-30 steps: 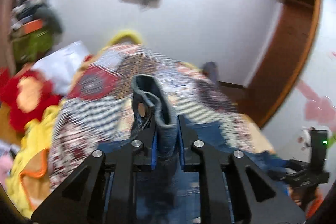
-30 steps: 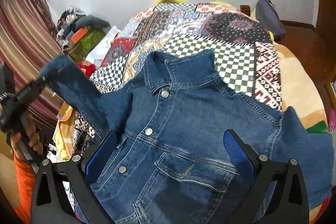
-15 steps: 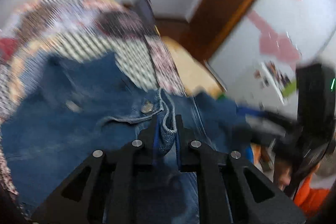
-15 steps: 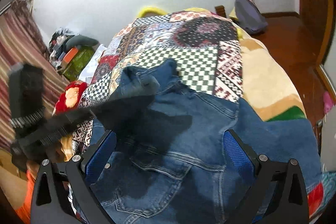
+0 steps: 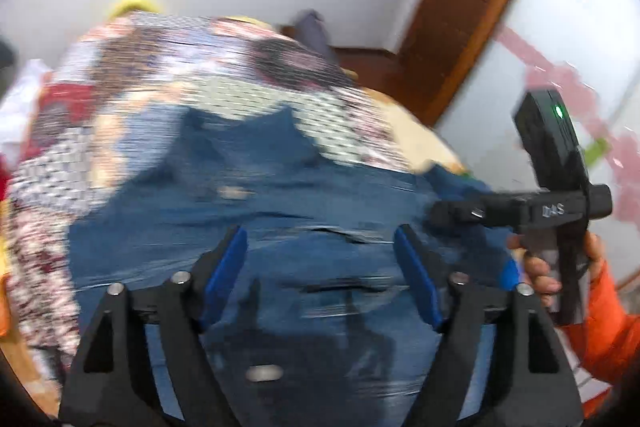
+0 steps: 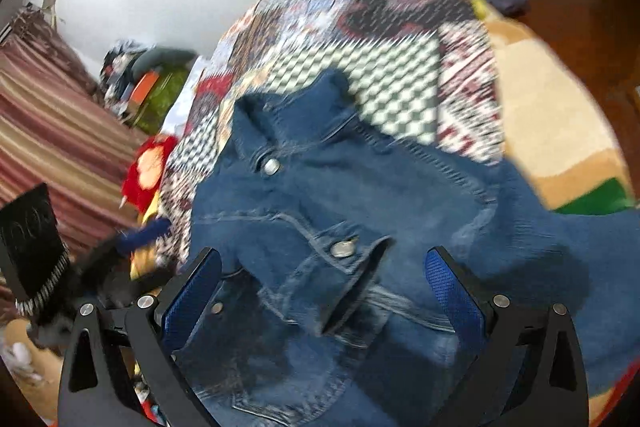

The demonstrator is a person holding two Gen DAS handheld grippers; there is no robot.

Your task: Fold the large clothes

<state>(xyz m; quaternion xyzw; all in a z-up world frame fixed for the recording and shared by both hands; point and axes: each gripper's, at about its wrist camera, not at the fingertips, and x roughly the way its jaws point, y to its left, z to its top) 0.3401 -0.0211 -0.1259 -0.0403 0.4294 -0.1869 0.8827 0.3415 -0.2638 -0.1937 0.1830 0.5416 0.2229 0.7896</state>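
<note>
Both tilted down over the denim jacket (image 6: 320, 219) spread mid-frame on the patchwork bedspread (image 6: 392, 39). Left tongs (image 5: 320, 259) just sprung apart, empty; right tongs (image 6: 320, 279) wide, empty, sleeve cuff (image 6: 352, 279) lying between.

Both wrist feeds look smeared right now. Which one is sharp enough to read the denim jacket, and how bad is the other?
Right wrist view: mild motion blur, but the denim jacket, its folded-over cuff and its buttons read clearly. Left wrist view: heavy smear, with jacket seams streaked and the quilt pattern unreadable. In each view the nearby tongs stay crisp, and fisheye bends the edges.
</note>
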